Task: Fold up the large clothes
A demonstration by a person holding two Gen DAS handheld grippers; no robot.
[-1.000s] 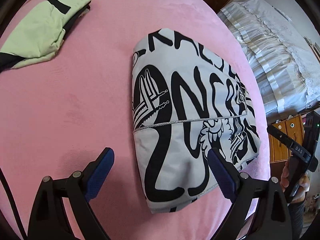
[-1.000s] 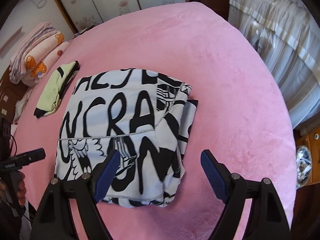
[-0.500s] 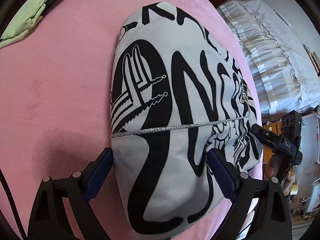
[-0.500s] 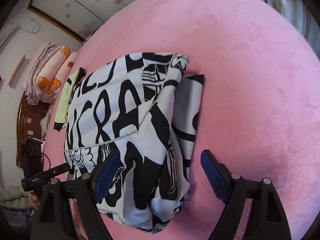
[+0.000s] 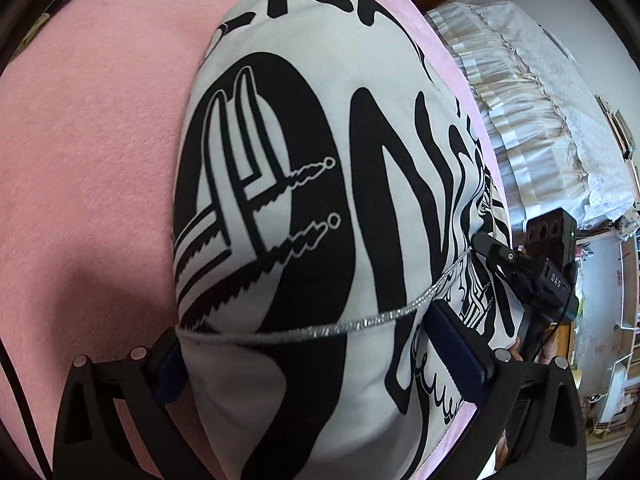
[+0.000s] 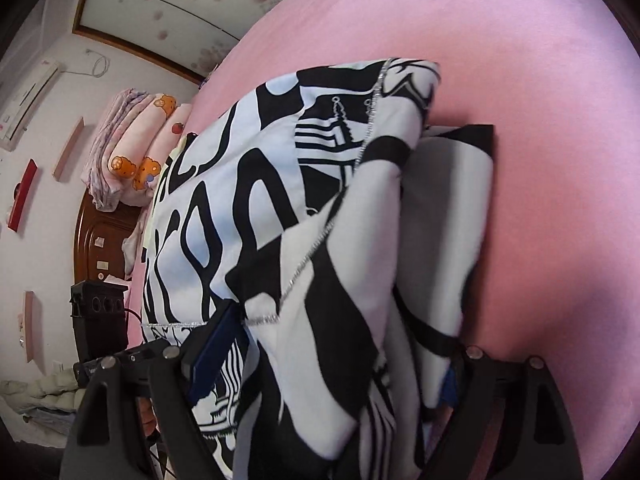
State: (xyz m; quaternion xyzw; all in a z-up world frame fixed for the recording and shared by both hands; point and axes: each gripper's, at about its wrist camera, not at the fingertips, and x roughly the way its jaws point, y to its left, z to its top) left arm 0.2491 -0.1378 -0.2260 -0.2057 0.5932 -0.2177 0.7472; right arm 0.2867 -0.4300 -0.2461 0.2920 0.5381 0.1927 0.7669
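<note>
A: Where is the garment [image 5: 304,184] lying?

B: Folded, on the pink bed [image 5: 88,160], close to the bed's near right edge. A silver trim line [image 5: 320,330] is crossing it.

A: And the claws?

B: The left claw [image 5: 316,356] is straddling the garment's near end, jaws spread wide and just having been opening further; the fold is sitting between the pads, though I cannot tell if they are pressing. The right claw [image 6: 332,356] is also standing spread, with the garment's loose layers bunching between its fingers.

A: What is crowding things?

B: The right claw is showing at the garment's right edge in the left view [image 5: 532,268]. Beyond the bed on the right, a white frilled cover [image 5: 532,120] is hanging.

A: And on the other side?

B: Rolled blankets [image 6: 132,148] are sitting at the far left by a wooden headboard [image 6: 96,236]. A cabinet [image 6: 180,8] is standing beyond.

A: Any free room?

B: Bare pink bed is stretching left of the garment, and far and right of it in the right view.
</note>
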